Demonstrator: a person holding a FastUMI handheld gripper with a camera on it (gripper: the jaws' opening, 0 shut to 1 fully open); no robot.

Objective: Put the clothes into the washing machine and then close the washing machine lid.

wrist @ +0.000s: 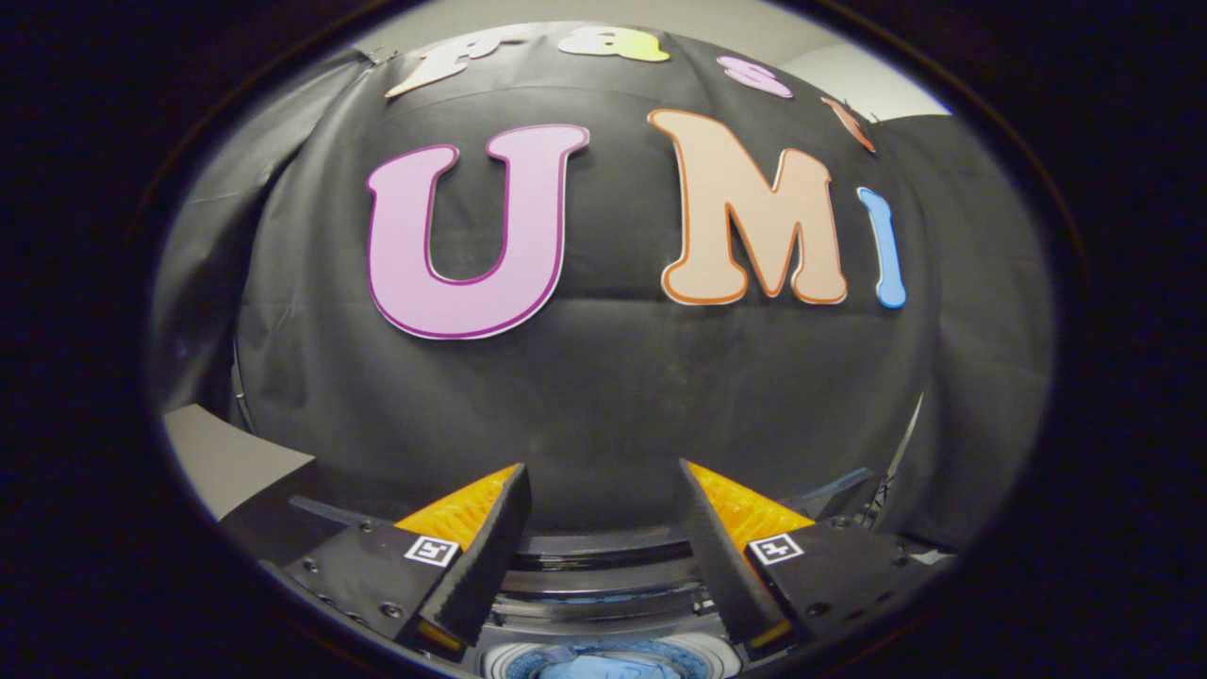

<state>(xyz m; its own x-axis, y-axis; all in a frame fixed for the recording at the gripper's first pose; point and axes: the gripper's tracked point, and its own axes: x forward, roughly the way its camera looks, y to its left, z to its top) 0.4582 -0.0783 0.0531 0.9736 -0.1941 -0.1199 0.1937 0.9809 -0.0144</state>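
washing machine (603, 566) drum open w/ blue clothes (603, 668); hand-held gripper (603, 481) fingers apart.

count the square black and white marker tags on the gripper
2: one tag at the base of the left finger, one tag at the base of the right. The gripper is open; others may be hidden.

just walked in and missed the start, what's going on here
A person is holding the gripper above a washing machine. Its fingers are spread apart with nothing between them. Below them, blue clothes lie inside the round drum opening. Beyond the fingers hangs the booth's black cloth wall.
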